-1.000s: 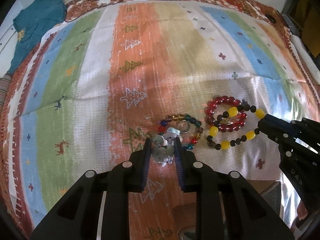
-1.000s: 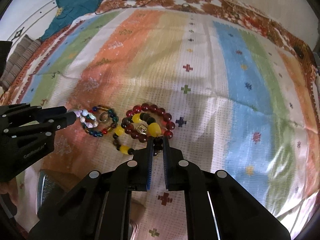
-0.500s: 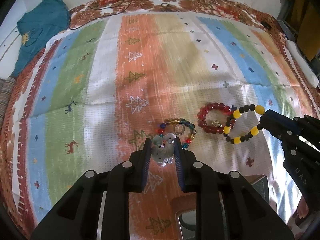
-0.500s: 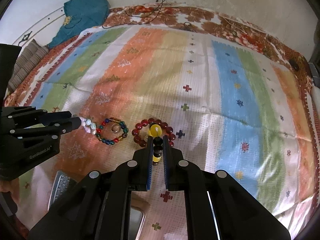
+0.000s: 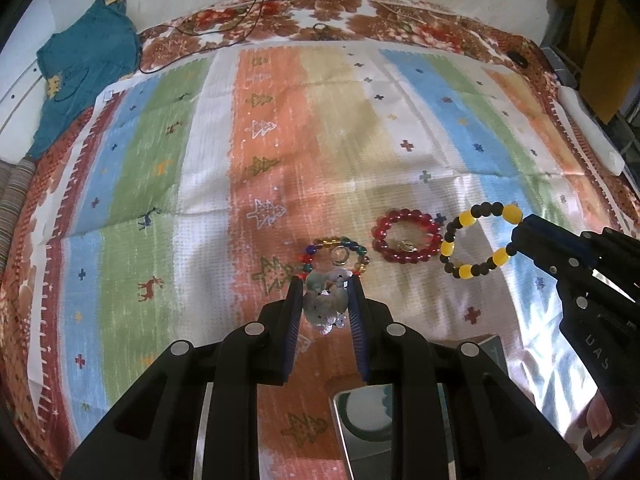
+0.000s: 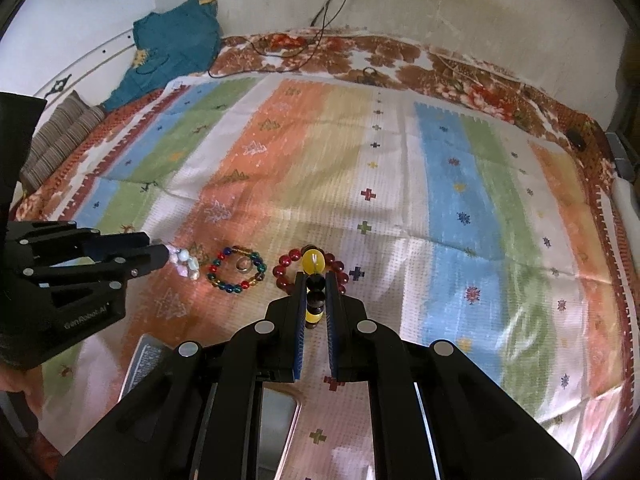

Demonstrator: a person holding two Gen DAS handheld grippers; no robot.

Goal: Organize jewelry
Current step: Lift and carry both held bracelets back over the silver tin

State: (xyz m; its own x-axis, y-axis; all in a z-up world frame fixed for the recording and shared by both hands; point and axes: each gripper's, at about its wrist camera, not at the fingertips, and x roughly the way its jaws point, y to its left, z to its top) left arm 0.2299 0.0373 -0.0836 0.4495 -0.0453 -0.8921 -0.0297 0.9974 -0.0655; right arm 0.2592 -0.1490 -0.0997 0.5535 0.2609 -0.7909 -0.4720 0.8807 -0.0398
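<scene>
At the bottom edge of both wrist views, something metallic and tray-like (image 5: 372,420) sits half hidden behind the black gripper bodies, cut off by the frame; what it holds cannot be made out beyond a pale round shape in the left view. A person's hand is barely visible at the left edge of the right view, mostly hidden by the left gripper's body.

The surface is a striped cloth (image 5: 360,128) in orange, green, blue and white with small tree and cross motifs, laid over a brown floral sheet (image 6: 400,56). A teal garment (image 6: 172,44) lies bunched near the wall, and thin dark cables trail across the far edge.

Now the jewelry: the left gripper (image 5: 325,284) is clamped on a pale shell-bead bracelet (image 5: 325,300), pads pressing it from both sides, lifted clear of the cloth. The right gripper (image 6: 316,280) is pinched nearly closed on a yellow-and-black bead bracelet (image 5: 478,240), which hangs as an open loop from its tips. Two pieces lie flat on the cloth between them: a multicoloured bead bracelet (image 6: 236,268) with a ring (image 6: 242,265) inside it, and just beside it a red bead bracelet (image 5: 406,236).
</scene>
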